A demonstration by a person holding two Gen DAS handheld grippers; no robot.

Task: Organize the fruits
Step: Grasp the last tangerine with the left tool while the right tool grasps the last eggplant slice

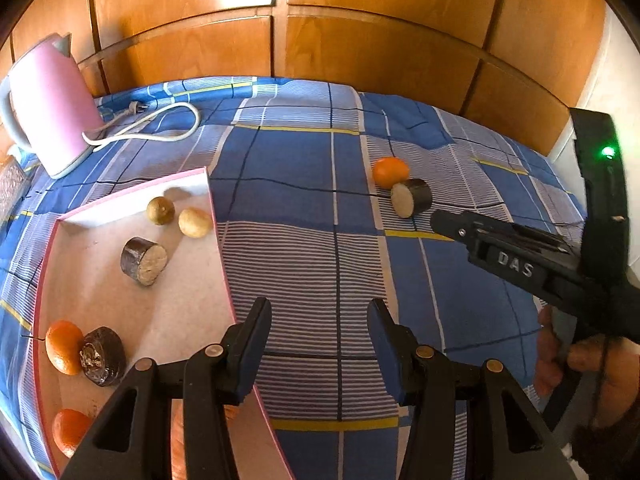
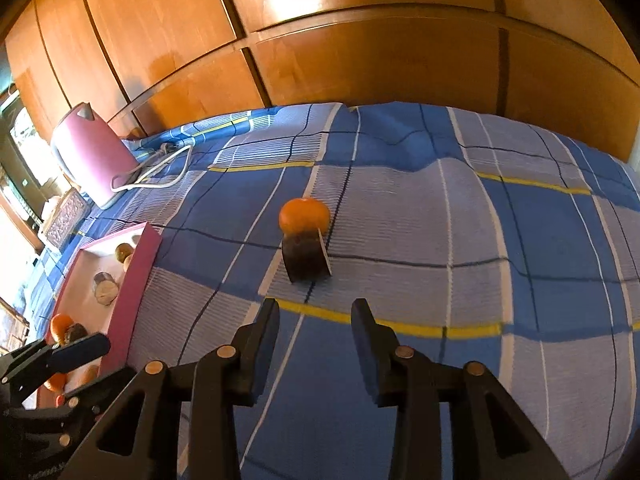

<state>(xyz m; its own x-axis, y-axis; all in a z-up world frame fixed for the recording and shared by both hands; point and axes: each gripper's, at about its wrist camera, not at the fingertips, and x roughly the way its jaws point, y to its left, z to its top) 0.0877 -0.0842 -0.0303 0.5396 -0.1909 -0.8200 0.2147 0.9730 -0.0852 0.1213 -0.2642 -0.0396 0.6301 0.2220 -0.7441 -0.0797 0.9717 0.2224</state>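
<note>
An orange (image 1: 390, 171) (image 2: 304, 215) and a dark cut fruit piece (image 1: 412, 197) (image 2: 307, 257) lie touching on the blue checked cloth. A pink-rimmed tray (image 1: 218, 216) (image 2: 138, 272) holds two brown round fruits (image 1: 161, 211), a dark cut piece (image 1: 144, 261), another dark piece (image 1: 103, 356) and two oranges (image 1: 63, 346). My left gripper (image 1: 320, 344) is open and empty, over the tray's right edge. My right gripper (image 2: 316, 340) is open and empty, a short way in front of the loose dark piece; it also shows in the left wrist view (image 1: 440, 218).
A pink kettle (image 1: 52, 108) (image 2: 94, 160) with a white cord (image 1: 160, 124) stands at the back left. Wooden cabinet doors (image 1: 280, 32) run behind the cloth. A patterned box (image 2: 66, 216) sits left of the tray.
</note>
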